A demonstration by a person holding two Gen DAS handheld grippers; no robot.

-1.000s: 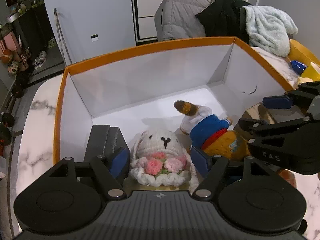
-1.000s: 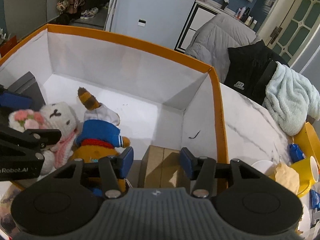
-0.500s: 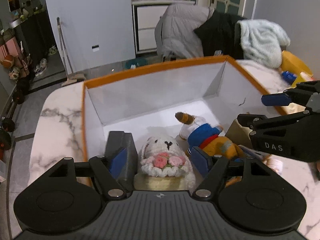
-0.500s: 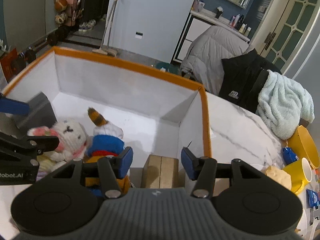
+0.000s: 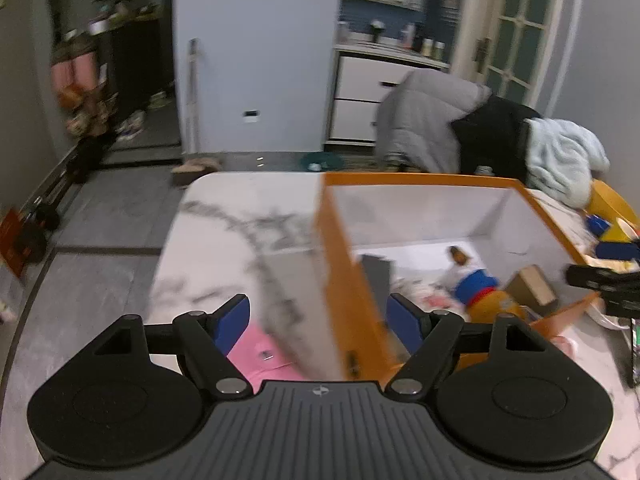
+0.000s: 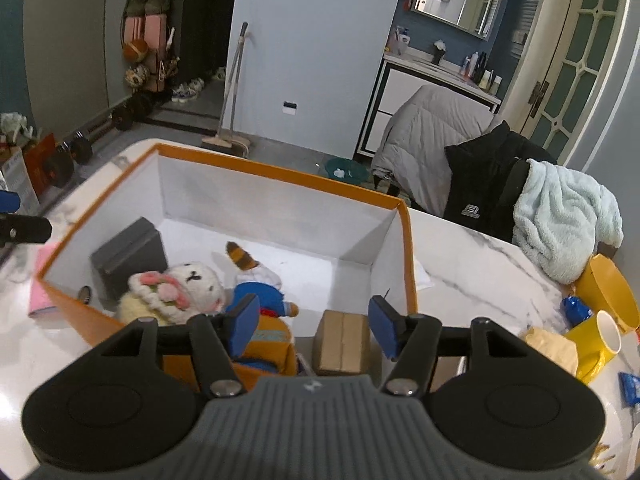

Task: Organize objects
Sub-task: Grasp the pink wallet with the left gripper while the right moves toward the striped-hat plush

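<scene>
An orange-rimmed white box [image 6: 280, 174] [image 5: 336, 264] stands on the marble table. Inside lie a crocheted white bunny [image 6: 180, 288], a blue-and-orange plush [image 6: 260, 304] [image 5: 476, 292], a dark grey box [image 6: 128, 256] and a small cardboard box [image 6: 342, 340] [image 5: 532, 284]. My left gripper [image 5: 320, 320] hangs above the box's left wall, its jaws opening with nothing between them. My right gripper [image 6: 314, 324] hovers over the box's near right corner with its jaws opening. The cardboard box lies below, untouched. A pink flat object [image 5: 260, 356] [image 6: 42, 288] rests on the table left of the box.
Yellow mugs [image 6: 592, 340] and a yellow bowl [image 6: 612, 292] crowd the table's right end, beside a light blue towel [image 6: 560, 216] and jackets on a chair. Bare marble [image 5: 224, 240] lies left of the box, ending at the table's rounded edge.
My left gripper has lifted back and swung left, out of the box, leaving the bunny inside. My right gripper has risen away from the cardboard box. Both jaws stand wider.
</scene>
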